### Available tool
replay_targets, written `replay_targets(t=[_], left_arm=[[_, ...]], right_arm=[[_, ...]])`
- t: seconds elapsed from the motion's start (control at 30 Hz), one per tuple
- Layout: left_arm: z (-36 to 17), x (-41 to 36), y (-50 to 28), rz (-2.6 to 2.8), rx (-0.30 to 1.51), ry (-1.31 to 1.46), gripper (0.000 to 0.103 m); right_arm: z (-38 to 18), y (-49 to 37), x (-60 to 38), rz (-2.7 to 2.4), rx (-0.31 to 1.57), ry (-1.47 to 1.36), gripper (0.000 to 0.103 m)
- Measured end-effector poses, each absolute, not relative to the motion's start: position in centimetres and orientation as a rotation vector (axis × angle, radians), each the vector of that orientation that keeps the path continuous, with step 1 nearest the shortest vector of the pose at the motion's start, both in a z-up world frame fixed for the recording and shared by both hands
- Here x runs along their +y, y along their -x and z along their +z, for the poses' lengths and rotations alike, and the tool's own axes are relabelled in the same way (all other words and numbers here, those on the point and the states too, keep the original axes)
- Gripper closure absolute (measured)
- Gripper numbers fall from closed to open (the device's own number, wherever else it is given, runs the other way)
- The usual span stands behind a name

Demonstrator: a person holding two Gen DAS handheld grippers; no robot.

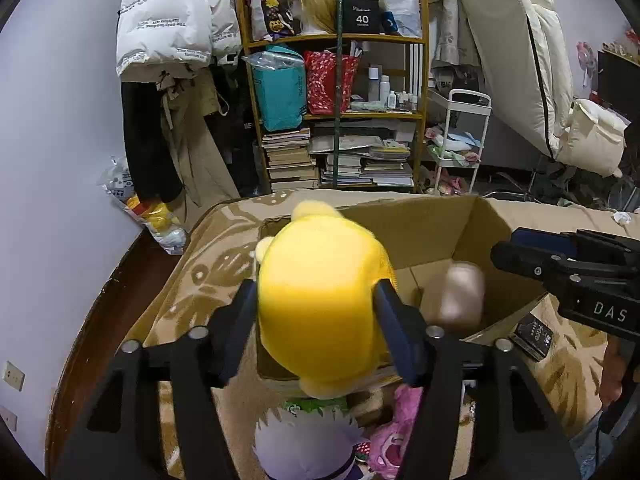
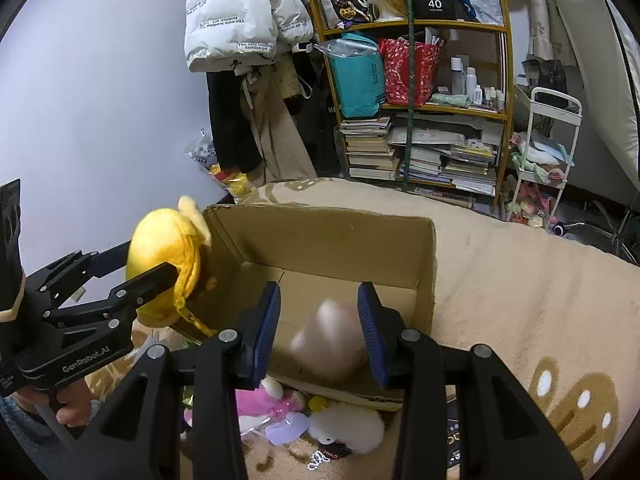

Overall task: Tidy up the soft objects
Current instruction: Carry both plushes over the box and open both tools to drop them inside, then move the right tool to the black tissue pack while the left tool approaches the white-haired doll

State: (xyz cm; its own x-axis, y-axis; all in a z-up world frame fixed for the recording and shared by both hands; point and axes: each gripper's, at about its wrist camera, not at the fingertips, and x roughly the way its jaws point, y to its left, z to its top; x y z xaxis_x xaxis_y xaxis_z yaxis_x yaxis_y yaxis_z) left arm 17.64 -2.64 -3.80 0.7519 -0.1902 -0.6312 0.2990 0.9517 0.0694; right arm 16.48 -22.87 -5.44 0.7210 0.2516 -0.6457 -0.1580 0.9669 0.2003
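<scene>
Left tongs (image 1: 316, 286): 1 finger on each flank of the yellow plush (image 1: 320, 300). The pads touch its sides, but I cannot tell whether they press.
Yellow plush: at the box's 9 o'clock rim seen from my right wrist view, partly over the edge, its ears pointing toward 12 o'clock.
Right tongs (image 2: 320, 286): spread, gripping nothing — hanging over the open cardboard box (image 2: 320, 240).
Pale pink soft toy (image 2: 332, 344): blurred, down inside the box below the gap between the right fingers, clear of both pads.
Cardboard box: open-topped on the beige patterned blanket (image 2: 500, 280).
Loose pile: at 6 o'clock, just outside the box's near wall — a pink plush (image 2: 260, 404), a white plush (image 2: 344, 424) and a lilac one (image 1: 304, 448), all on the blanket.
Backdrop: a crowded bookshelf (image 2: 420, 108) at 12 o'clock.
</scene>
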Motion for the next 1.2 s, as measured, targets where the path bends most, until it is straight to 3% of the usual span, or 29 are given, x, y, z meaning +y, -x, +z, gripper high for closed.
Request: replay_targets(t=[0.07,0.2,0.27,0.33,0.4,0.6,1.2], left_arm=[[-3.6,-2.5,-17.4,-0.259,0.665,-0.174,0.036],[-3.5,-2.4,-17.1,-0.249,0.671,-0.181,0.028],[-3.3,-2.1,-16.7,-0.241,0.670,-0.179,0.026],[-3.2,-1.9,-16.4,-0.241,0.672,-0.179,0.025],[-3.1,-1.8,-16.1,-0.239,0.678,-0.183,0.014],[-2.6,-1.3,-14.6,-0.218,0.664,-0.198,0.010],[-0.5,1.4,-9.9,-0.146,0.638,-0.248,0.005]], right_arm=[[-5.5,-16.4,-23.1,0.225,0.735,-0.145,0.059],[-5.2,-15.8,-23.5,0.217,0.725,-0.163,0.043],[-4.9,-15.4,-23.6,0.211,0.717,-0.163,0.041],[-4.5,-15.0,-23.7,0.209,0.706,-0.165,0.033],[-4.1,-14.6,-23.7,0.205,0.693,-0.161,0.017],[-3.2,-13.1,-24.1,0.181,0.673,-0.182,0.000],[-1.6,-9.7,-25.7,0.104,0.646,-0.209,0.000]])
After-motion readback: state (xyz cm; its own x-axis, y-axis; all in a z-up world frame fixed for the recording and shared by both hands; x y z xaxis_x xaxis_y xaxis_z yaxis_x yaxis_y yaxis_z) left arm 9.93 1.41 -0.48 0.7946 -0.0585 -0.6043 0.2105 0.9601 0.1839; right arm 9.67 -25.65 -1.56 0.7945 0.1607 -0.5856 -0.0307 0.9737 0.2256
